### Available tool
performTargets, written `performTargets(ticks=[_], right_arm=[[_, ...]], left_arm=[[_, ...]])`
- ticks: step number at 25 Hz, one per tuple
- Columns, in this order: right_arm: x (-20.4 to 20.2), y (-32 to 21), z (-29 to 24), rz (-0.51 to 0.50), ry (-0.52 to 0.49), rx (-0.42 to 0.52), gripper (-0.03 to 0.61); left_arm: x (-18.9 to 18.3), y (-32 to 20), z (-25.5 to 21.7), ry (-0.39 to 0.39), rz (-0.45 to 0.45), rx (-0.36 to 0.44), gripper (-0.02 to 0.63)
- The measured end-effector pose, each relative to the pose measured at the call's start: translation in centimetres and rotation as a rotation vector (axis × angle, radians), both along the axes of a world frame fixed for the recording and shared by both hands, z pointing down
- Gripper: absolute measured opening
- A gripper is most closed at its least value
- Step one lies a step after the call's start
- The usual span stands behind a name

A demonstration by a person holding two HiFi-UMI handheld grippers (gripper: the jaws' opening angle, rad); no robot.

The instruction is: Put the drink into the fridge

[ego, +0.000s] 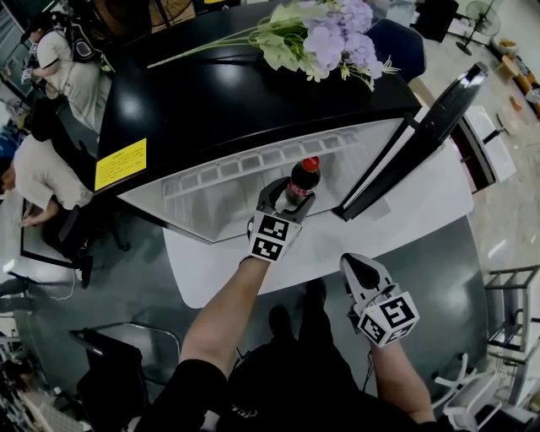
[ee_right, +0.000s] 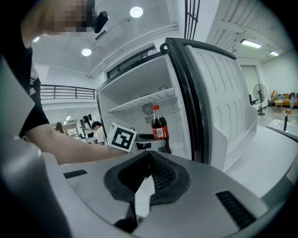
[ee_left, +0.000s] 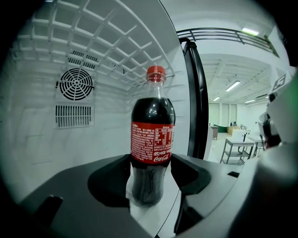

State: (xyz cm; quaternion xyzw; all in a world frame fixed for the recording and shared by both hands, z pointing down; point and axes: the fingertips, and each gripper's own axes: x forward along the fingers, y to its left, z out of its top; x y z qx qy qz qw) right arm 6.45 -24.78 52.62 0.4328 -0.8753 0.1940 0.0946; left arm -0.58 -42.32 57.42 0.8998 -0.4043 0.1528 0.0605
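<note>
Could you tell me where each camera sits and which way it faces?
Head view: on the person's head, facing down at the open fridge; both arms and grippers show.
Left gripper view: on the left gripper, facing into the fridge at the cola bottle; its jaws show.
Right gripper view: on the right gripper, facing the fridge from outside; its jaws and the left forearm show.
All three share the cola bottle.

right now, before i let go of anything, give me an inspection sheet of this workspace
surface: white fridge interior, door open
job's things: cola bottle upright inside the fridge
clutter: purple flowers on the fridge top
grippers: left gripper has its fingers against both sides of the bottle; right gripper shut, empty, outside the fridge
cables: nothing seen
surroundings: seated people at left, fan far right
</note>
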Motion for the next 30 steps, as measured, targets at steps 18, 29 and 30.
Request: performTargets(ticks=[18, 29, 30], right_arm=[[0.2, -0.3, 0.4, -0.027, -0.012, -0.013, 0.014], [-1.1, -0.6, -2.0, -0.043, -0.014, 0.013, 0.014], [-1.3, -0.6, -2.5, -0.04, -0.013, 0.017, 0.014]], left_arm=[[-0.6, -0.3, 0.9, -0.039, -0.05, -0.02, 0.291], [-2.9, 2.3, -0.7, -0.016, -0.08, -0.044, 0.291], [-3.2, 2.8, -1.0, -0.012, -0.082, -0.049, 0.291]])
